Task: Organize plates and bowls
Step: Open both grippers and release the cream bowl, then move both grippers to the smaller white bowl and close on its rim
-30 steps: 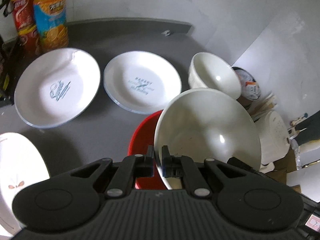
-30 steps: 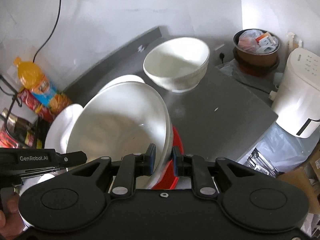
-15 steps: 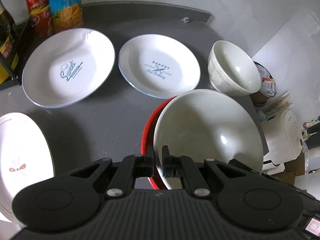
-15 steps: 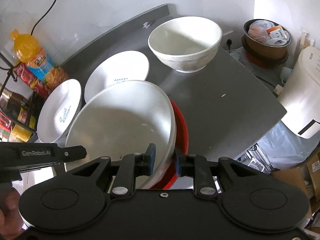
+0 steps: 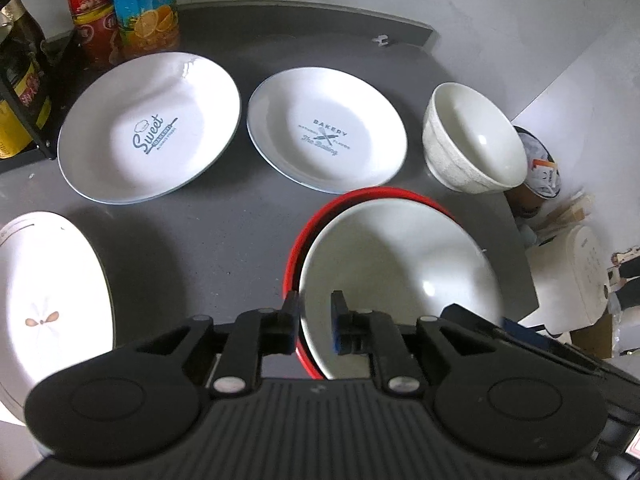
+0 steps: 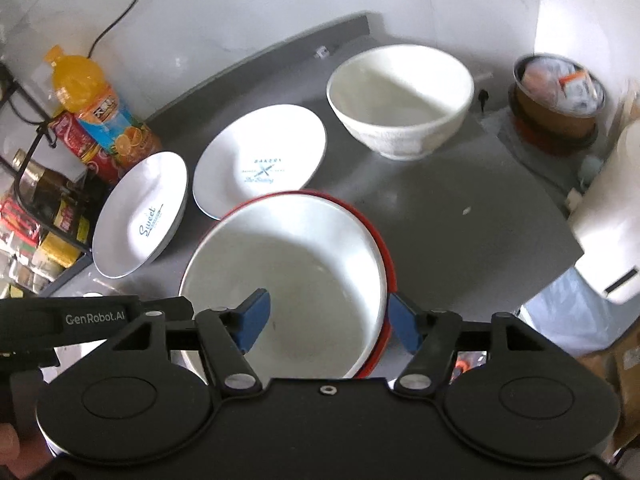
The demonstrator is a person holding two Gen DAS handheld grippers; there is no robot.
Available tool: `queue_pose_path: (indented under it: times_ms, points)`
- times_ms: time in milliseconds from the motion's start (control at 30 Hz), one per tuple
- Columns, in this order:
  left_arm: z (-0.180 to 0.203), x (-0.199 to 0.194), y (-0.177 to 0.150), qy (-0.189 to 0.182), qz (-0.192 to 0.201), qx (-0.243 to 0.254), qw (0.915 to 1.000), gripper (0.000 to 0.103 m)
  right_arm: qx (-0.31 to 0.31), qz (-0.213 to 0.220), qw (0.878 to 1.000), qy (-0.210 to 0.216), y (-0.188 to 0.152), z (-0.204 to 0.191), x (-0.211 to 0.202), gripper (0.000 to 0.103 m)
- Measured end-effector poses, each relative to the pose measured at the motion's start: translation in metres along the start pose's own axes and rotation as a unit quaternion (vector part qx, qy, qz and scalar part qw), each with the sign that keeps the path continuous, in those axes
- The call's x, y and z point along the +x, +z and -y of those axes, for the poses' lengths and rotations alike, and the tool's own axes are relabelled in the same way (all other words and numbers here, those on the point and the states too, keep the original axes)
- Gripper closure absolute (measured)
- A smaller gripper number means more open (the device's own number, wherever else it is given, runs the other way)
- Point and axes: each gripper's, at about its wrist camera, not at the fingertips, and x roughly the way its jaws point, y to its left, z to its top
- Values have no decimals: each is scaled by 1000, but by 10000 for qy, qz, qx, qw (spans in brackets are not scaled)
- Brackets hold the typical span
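A wide white bowl (image 5: 400, 272) (image 6: 288, 272) sits nested in a red bowl (image 5: 292, 252) (image 6: 386, 252) on the grey table. My left gripper (image 5: 315, 322) is open, its jaws loosely straddling the near rims of both bowls. My right gripper (image 6: 330, 318) is wide open, one blue pad inside the white bowl and the other outside the red rim. Beyond them stand a deep white bowl (image 5: 474, 152) (image 6: 400, 96), a "Bakery" plate (image 5: 326, 128) (image 6: 260, 160) and a "Sweet" plate (image 5: 148, 128) (image 6: 142, 212).
A white oval plate (image 5: 44, 296) lies at the near left. Drink bottles (image 5: 144, 4) (image 6: 92, 96) and a rack of jars line the back left. Past the table's right edge are a white appliance (image 5: 576, 284) (image 6: 616, 216) and a filled bin (image 6: 558, 92).
The tilted white bowl has come down level into the red bowl. Both grippers let go of its rim, the right one spreading wide, the left one only a little.
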Motion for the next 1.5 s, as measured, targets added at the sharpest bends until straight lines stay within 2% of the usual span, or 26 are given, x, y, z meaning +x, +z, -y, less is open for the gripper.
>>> queue_pose_path:
  times_ms: [67, 167, 233, 333, 433, 500, 733, 1000, 1267, 1500]
  points:
    - [1, -5, -1, 36, 29, -28, 10000, 84, -22, 64, 10000, 19, 1, 1, -6, 37]
    - [4, -16, -4, 74, 150, -76, 9998, 70, 77, 233, 9997, 94, 1, 8, -21, 34]
    - [6, -24, -7, 117, 262, -106, 9995, 57, 88, 336, 9994, 85, 1, 14, -30, 28]
    - [13, -36, -12, 138, 428, -103, 9989, 44, 91, 498, 9987, 82, -2, 22, -43, 23]
    - [21, -46, -18, 114, 554, -50, 9984, 36, 137, 629, 9979, 99, -5, 34, -55, 15]
    - [26, -52, -23, 183, 668, -97, 9976, 34, 153, 731, 9972, 62, -8, 42, -64, 9]
    - [46, -69, -41, 255, 880, -94, 9958, 31, 149, 926, 9956, 13, -16, 64, -90, 1]
    - [68, -77, -48, 284, 976, 9, 9948, 28, 318, 1089, 9935, 5, -14, 88, -100, 0]
    - [85, -56, -30, 254, 959, 86, 9950, 27, 582, 1086, 9924, -14, 2, 111, -85, 0]
    - [103, -24, 5, 200, 800, 133, 9965, 27, 620, 1078, 9922, -100, 34, 120, -59, 0]
